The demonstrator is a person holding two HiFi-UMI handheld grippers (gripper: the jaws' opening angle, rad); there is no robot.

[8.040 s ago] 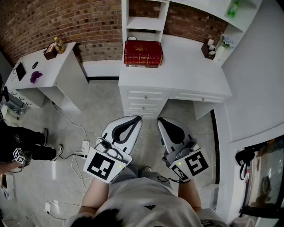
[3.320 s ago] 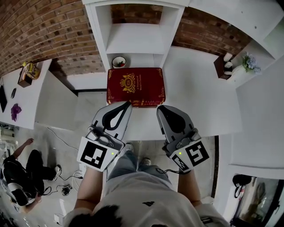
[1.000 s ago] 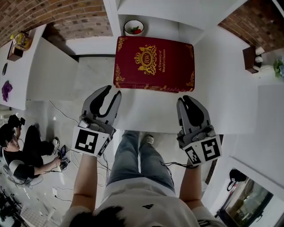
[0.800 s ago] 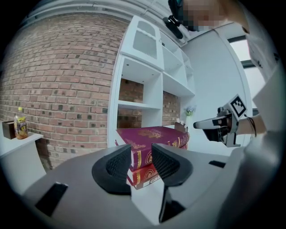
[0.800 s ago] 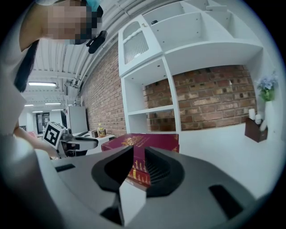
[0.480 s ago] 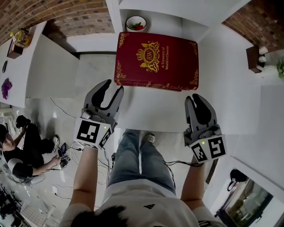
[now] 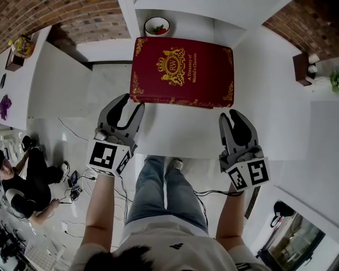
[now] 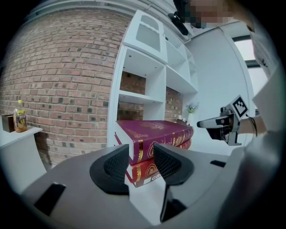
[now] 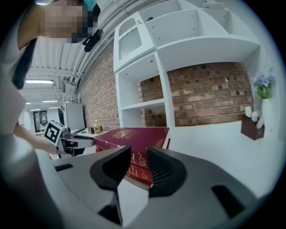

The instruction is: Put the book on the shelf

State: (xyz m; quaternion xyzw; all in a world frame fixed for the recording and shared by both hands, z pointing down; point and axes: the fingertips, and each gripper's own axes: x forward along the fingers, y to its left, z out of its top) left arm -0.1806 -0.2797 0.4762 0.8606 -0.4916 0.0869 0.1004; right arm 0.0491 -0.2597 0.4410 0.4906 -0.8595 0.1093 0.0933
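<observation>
**Book on desk, both grippers open just short of it**

Red book is seen flat atop a lower book, near the desk's front edge, below the shelf. L gripper is held at its near-left corner, R gripper at near-right. Both jaw pairs have just been opening and stand apart. Nothing is gripped; the book lies just ahead of the tips.

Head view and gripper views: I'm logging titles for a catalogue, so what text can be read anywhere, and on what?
"A Treasury of World's Classics": in gold on the top book cover.
"RW": in the crest on that same cover.
White label on the bottom book spine: partly hidden, unreadable.
Bottle label: too small to read.
</observation>
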